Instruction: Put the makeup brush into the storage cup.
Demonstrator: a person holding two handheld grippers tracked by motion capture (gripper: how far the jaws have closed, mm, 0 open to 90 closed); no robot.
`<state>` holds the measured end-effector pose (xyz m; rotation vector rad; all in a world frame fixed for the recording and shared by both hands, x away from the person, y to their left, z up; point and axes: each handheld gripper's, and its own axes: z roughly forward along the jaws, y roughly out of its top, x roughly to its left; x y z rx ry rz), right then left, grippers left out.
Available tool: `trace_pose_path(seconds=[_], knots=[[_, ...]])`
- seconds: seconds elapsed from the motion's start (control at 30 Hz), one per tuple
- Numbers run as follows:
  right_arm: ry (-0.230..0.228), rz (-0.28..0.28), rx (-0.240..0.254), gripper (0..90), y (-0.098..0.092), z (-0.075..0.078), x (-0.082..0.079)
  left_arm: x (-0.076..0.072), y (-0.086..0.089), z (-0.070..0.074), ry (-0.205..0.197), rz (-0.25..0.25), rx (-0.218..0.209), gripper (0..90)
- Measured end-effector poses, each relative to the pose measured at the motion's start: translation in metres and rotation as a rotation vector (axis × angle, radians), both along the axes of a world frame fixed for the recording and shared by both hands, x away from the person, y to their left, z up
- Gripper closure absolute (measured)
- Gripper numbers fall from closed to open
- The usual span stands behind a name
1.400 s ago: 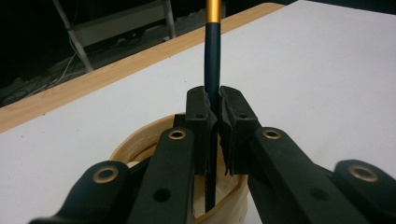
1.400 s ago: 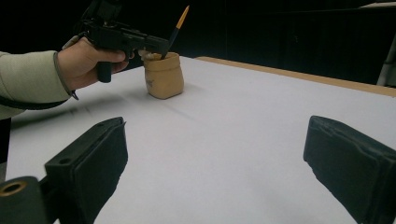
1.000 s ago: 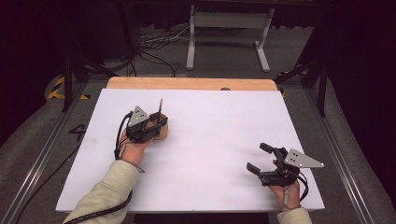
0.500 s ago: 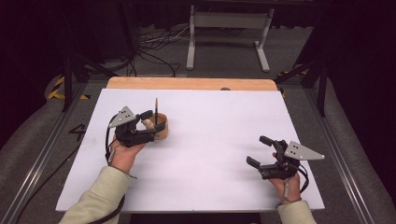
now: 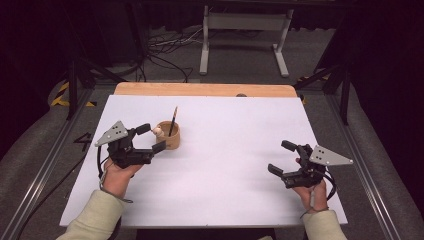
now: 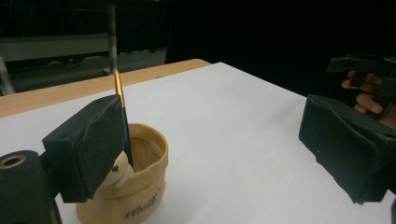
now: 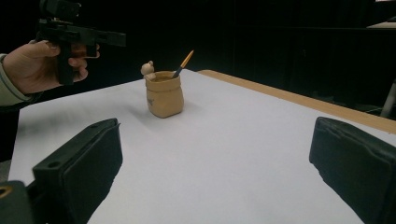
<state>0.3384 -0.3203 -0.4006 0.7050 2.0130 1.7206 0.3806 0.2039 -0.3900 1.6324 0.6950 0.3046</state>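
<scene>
A tan sack-shaped cup [image 5: 170, 136] stands on the white sheet at the left, with a small figure on its rim and a pencil [image 5: 173, 120] leaning out of it. My left gripper [image 5: 151, 138] is open just left of the cup and holds nothing. In the left gripper view the cup [image 6: 133, 189] sits low beside the left jaw, the pencil [image 6: 120, 100] rising behind that jaw. My right gripper [image 5: 282, 157] is open at the right near the front edge, nothing between its jaws. The right gripper view shows the cup [image 7: 164, 94] and pencil [image 7: 184, 62] far off.
A white sheet [image 5: 225, 160] covers a wooden table [image 5: 200, 90], whose bare strip shows at the far edge. A metal stand [image 5: 242, 22] and cables [image 5: 160, 45] lie on the floor beyond. Metal rails [image 5: 45, 165] run along both sides.
My left gripper has drawn back to the left and toward the front, coming away from the cup and opening. The right gripper has stayed put.
</scene>
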Motion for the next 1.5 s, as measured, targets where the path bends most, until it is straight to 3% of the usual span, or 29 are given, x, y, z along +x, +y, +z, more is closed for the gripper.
trace_pose_path(seconds=[0.3, 0.6, 0.73, 1.13, 1.3, 1.5], knots=[[-0.01, 0.001, 0.003, 0.4, 0.0, -0.002, -0.002, -0.018, 0.017, -0.006, -0.014, -0.026, -0.001, 6.7], [-0.029, 0.005, -0.021, 0.0, -0.003, -0.009, -0.006, -0.031, 0.028, -0.022, -0.004, -0.056, 0.005, 5.8], [-0.029, 0.008, -0.031, 0.0, -0.003, -0.012, -0.007, -0.035, 0.032, -0.027, 0.003, -0.073, -0.018, 5.0], [-0.047, 0.037, -0.04, 0.0, 0.001, -0.024, -0.012, -0.04, 0.033, -0.047, 0.014, -0.083, -0.03, 4.5], [-0.043, 0.044, -0.032, 0.0, 0.004, -0.03, -0.012, -0.038, 0.035, -0.058, 0.003, -0.098, -0.075, 3.8], [-0.036, 0.045, -0.044, 0.0, 0.007, -0.036, -0.011, -0.039, 0.035, -0.065, -0.017, -0.089, -0.045, 3.6]])
